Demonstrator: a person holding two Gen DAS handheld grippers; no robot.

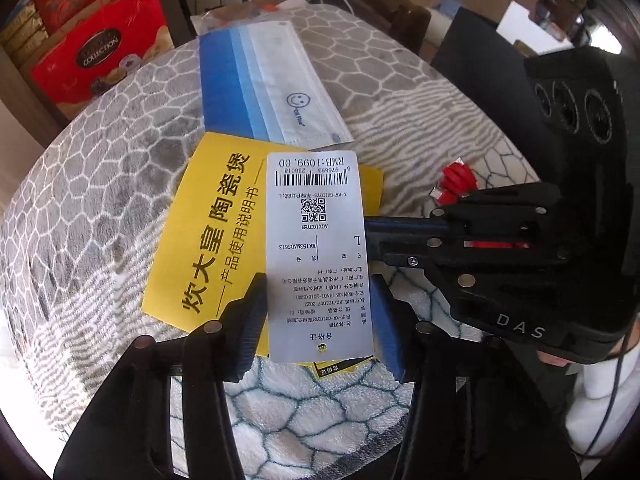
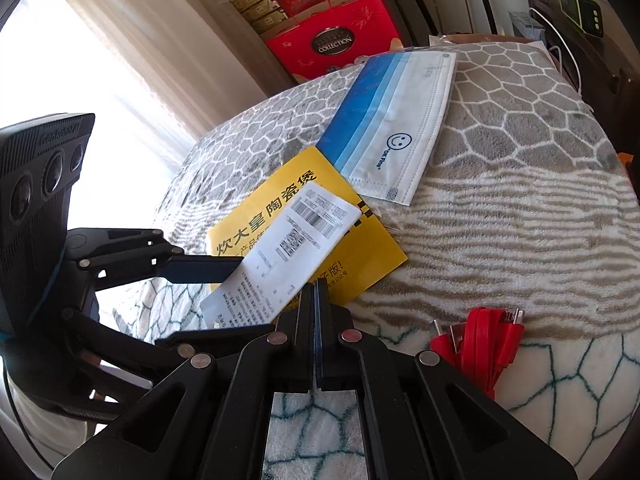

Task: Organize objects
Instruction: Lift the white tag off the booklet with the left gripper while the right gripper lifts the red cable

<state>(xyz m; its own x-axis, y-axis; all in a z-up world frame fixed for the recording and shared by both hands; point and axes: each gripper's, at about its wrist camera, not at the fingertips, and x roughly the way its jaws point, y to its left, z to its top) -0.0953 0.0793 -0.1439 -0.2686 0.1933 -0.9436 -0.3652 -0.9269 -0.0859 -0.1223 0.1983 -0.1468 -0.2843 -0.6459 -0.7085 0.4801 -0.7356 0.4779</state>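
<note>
A white price tag (image 1: 316,248) (image 2: 296,248) lies on a yellow instruction booklet (image 1: 208,240) (image 2: 360,256). My left gripper (image 1: 318,280) points down over the tag's near end, one pad against each long edge, shut on it. In the right wrist view one left finger (image 2: 200,270) reaches the tag from the left. My right gripper (image 2: 316,284) (image 1: 370,236) is shut with nothing in it, its tip beside the tag's right edge over the booklet. A blue and white face mask (image 1: 280,84) (image 2: 400,128) in clear wrap lies beyond the booklet. A coiled red cable (image 1: 456,182) (image 2: 488,340) lies to the right.
Everything rests on a grey and white patterned fleece blanket (image 1: 100,160) (image 2: 520,220). Red gift boxes (image 1: 92,52) (image 2: 332,40) are stacked past its far left edge. A green device (image 2: 580,8) and a white cord (image 2: 568,56) sit at the far right.
</note>
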